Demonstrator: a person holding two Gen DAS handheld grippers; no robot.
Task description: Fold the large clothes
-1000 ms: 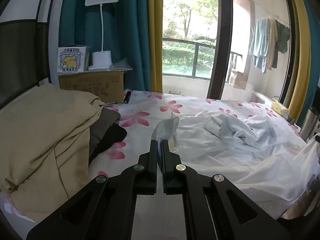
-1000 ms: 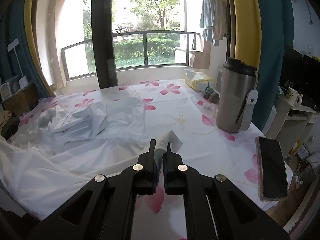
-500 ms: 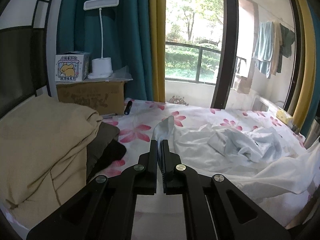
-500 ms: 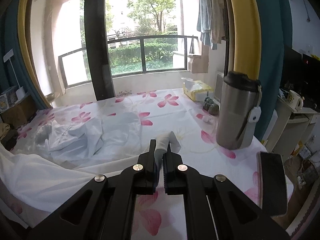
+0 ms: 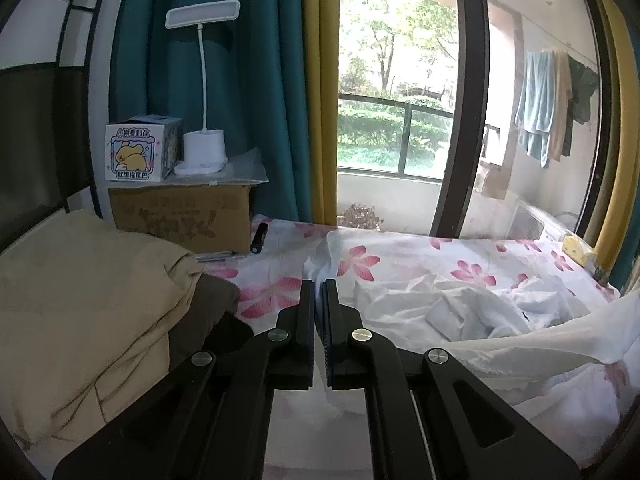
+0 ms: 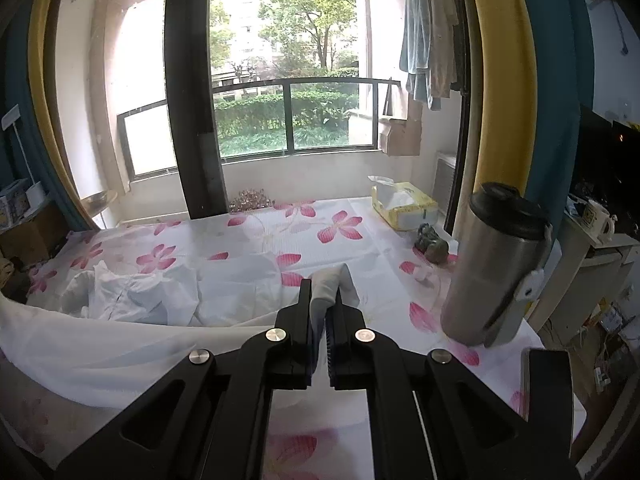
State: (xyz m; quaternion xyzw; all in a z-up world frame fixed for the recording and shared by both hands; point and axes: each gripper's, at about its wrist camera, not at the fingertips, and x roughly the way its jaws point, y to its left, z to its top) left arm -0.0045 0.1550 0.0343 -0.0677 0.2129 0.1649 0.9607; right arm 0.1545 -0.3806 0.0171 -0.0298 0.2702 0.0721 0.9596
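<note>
- In the left wrist view, the left gripper [image 5: 319,292] had its jaws pressed together on a corner of the white garment [image 5: 460,312]; a peak of the thin cloth stood up just beyond the fingertips, with the flower print behind showing through it.
- From that pinch the garment ran off to the right, its lifted edge sagging in a band toward the right rim of the picture, while the crumpled bulk lay ahead and to the right on the floral bedsheet [image 5: 500,256].
- Left of the gripper lay a beige folded blanket [image 5: 80,300] with a dark garment [image 5: 212,304] tucked beside it; behind them stood a cardboard box [image 5: 180,216] carrying a white desk lamp [image 5: 202,120] and a small cartoon-printed box [image 5: 136,148].
- In the right wrist view, the right gripper [image 6: 320,296] was likewise clamped on a bunched corner of the white garment [image 6: 132,292], a grey-white tuft poking out past the fingertips.
- The lifted edge stretched away to the left from that grip, and the rumpled rest lay ahead and to the left on the bedsheet.
- To the right of the gripper stood a steel tumbler [image 6: 492,264]; a yellow tissue pack [image 6: 404,208] sat farther back near the window.
</note>
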